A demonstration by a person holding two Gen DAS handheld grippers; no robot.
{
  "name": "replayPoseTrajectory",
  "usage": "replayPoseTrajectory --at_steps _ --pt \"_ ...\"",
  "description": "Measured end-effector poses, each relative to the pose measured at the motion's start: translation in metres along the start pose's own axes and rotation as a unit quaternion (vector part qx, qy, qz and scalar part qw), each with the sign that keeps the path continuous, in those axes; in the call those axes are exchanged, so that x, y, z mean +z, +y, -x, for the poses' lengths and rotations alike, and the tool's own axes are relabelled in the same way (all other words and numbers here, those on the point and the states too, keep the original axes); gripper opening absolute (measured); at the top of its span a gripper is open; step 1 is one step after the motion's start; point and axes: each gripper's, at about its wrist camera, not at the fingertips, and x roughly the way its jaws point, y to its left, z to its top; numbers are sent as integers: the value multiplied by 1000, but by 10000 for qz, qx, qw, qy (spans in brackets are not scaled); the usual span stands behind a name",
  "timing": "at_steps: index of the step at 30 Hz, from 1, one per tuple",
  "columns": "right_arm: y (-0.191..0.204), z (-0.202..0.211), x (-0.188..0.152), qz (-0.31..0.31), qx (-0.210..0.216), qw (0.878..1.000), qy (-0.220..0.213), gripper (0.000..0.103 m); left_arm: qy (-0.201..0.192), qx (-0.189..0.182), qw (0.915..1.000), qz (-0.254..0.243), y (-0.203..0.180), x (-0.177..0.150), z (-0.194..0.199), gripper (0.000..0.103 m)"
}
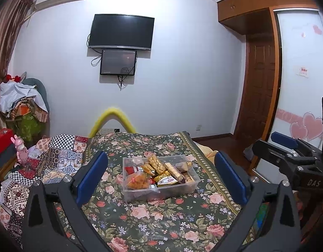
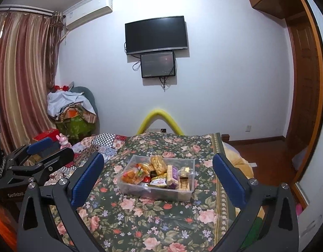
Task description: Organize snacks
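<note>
— Both tongs spread wide, gripping nothing?
— Yes: left gripper (image 1: 161, 176) and right gripper (image 2: 158, 177) held above the floral cloth (image 1: 153, 216), blue pads apart.
— And between the pads?
— Clear tub (image 2: 188, 195) on the cloth, holding every snack (image 2: 158, 163) in a jumble.
— Beyond?
— Yellow tube (image 1: 114, 115), TV (image 1: 120, 31) on the wall.
</note>
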Motion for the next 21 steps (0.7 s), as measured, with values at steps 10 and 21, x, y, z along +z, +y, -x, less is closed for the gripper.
replayPoseTrajectory --at_steps 10,21 --pt "-2 1 0 -24 -30 10000 21 103 -1 -38 10000 18 0 1 1 103" --pt "1 2 0 62 -98 9999 3 103 3 -115 9999 32 0 1 4 103"
